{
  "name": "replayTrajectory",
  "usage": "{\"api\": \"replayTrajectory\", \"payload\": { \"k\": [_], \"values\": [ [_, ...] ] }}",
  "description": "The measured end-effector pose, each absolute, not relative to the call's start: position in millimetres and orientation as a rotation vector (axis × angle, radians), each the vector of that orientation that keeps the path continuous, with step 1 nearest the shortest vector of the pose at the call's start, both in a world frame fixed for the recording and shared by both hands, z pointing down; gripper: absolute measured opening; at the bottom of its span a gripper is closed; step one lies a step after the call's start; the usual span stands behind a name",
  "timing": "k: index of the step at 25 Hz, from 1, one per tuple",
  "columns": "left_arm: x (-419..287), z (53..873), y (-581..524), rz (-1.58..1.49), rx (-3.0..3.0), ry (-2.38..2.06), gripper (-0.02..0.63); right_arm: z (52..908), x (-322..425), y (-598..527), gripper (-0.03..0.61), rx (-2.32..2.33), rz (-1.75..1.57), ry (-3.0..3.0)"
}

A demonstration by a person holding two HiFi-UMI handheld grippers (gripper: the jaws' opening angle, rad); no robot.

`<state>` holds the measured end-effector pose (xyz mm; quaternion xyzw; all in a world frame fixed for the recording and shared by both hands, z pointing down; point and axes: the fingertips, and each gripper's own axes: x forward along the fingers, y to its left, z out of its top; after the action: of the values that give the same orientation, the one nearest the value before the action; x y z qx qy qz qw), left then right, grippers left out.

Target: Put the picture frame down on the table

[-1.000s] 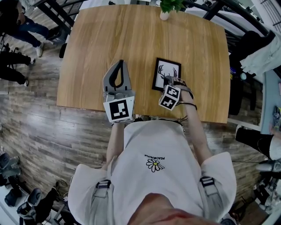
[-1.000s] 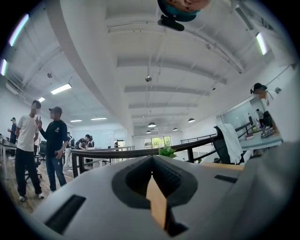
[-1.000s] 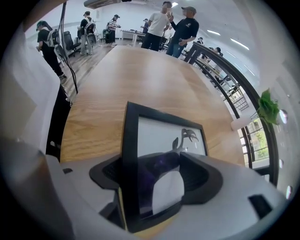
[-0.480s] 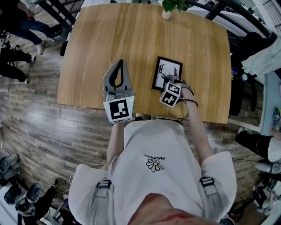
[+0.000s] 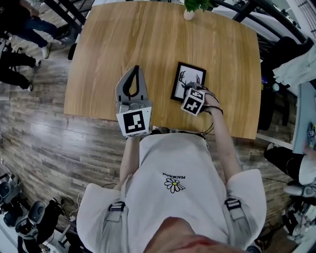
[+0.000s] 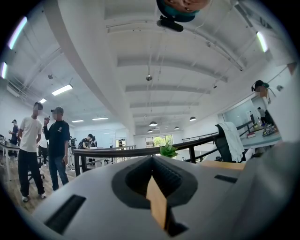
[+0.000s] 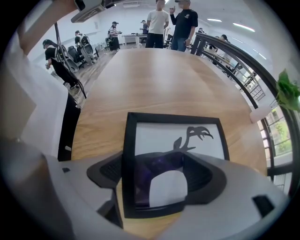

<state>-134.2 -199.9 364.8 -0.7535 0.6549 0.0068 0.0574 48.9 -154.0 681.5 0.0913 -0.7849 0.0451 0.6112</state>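
The picture frame (image 5: 188, 78) is black with a white deer print and sits over the right half of the wooden table (image 5: 148, 39). My right gripper (image 5: 191, 93) holds its near edge. In the right gripper view the frame (image 7: 178, 136) faces the camera. Its left border lies over one jaw, and the other jaw covers its lower right corner; the right gripper (image 7: 154, 187) is shut on it. Whether the far edge touches the table (image 7: 150, 79) I cannot tell. My left gripper (image 5: 133, 71) is shut and empty, pointing across the table's near left part; its jaws (image 6: 152, 161) meet.
A small potted plant (image 5: 190, 7) stands at the table's far edge. Black railings and a chair with a white garment (image 5: 296, 64) are at the right. People stand on the wood floor at the far left (image 5: 19, 24). The table's near edge runs just under both grippers.
My right gripper has moved a little forward, away from the person, with the frame's near edge in it. The left gripper has stayed where it was.
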Motion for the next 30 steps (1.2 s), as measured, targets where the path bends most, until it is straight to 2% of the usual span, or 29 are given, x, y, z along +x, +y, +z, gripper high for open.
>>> {"api": "replayTrajectory", "payload": {
  "k": [10,15,16,17,18,19,20,22,30],
  "values": [
    [-126.2,364.4,-202.4,0.011,-2.294,1.962,0.015,683.5,47.2,-155.0,0.367,0.147,0.175,-1.806],
    [-125.7,365.3,-201.1,0.004,-2.291,1.961,0.015,675.7,58.4,-172.4,0.354,0.180,0.442,-1.823],
    [-125.7,365.8,-200.6,0.000,-2.290,1.961,0.017,674.5,60.1,-177.3,0.333,0.207,0.466,-1.832],
    [-125.9,367.0,-200.1,-0.006,-2.290,1.962,0.017,674.1,62.3,-183.3,0.266,0.242,0.455,-1.838],
    [-126.1,368.7,-199.8,-0.015,-2.291,1.963,0.017,674.4,64.6,-188.5,0.170,0.273,0.427,-1.843],
    [-126.5,369.6,-199.9,-0.019,-2.291,1.966,0.017,674.8,65.8,-190.9,0.164,0.291,0.409,-1.851],
    [-126.9,368.8,-200.3,-0.015,-2.289,1.970,0.017,674.8,65.6,-190.2,0.166,0.296,0.410,-1.861],
    [-128.0,366.5,-201.5,0.000,-2.284,1.979,0.017,674.5,63.7,-185.7,0.229,0.285,0.420,-1.871],
    [-126.9,369.7,-199.1,-0.008,-2.276,1.988,0.017,675.3,62.3,-183.4,0.235,0.281,0.399,-1.884]
  ]
}}
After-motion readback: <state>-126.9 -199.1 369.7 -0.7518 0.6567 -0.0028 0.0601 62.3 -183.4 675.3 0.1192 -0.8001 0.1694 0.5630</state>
